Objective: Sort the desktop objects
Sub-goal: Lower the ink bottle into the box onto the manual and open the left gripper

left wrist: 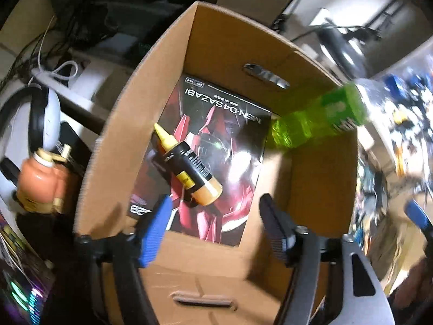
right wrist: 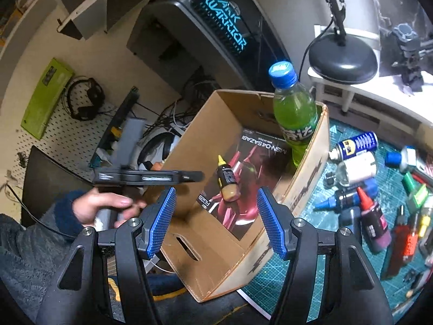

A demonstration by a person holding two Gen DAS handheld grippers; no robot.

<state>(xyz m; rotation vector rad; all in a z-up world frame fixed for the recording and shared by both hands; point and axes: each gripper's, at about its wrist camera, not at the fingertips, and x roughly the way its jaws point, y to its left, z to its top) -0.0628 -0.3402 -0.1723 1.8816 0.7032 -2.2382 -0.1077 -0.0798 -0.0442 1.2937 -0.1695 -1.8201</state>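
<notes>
Two tools, left (left wrist: 213, 227) and right (right wrist: 216, 222), gape wide and empty over my cardboard box (right wrist: 238, 265), where the green drink bottle (right wrist: 296, 119) leans in a corner (paint bottles (right wrist: 362, 211) wait on the tabletop).

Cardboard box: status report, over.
Both grippers, left and right, open, empty. Cardboard box holds yellow-tipped bottle and green drink bottle. Nothing blocking.

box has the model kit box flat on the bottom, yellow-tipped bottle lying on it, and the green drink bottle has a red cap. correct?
Not quite: the green drink bottle has a blue cap, not red, as the right wrist view shows. The rest holds: inside the cardboard box, the model kit box lies flat on the bottom and the yellow-tipped bottle lies on it.
</notes>
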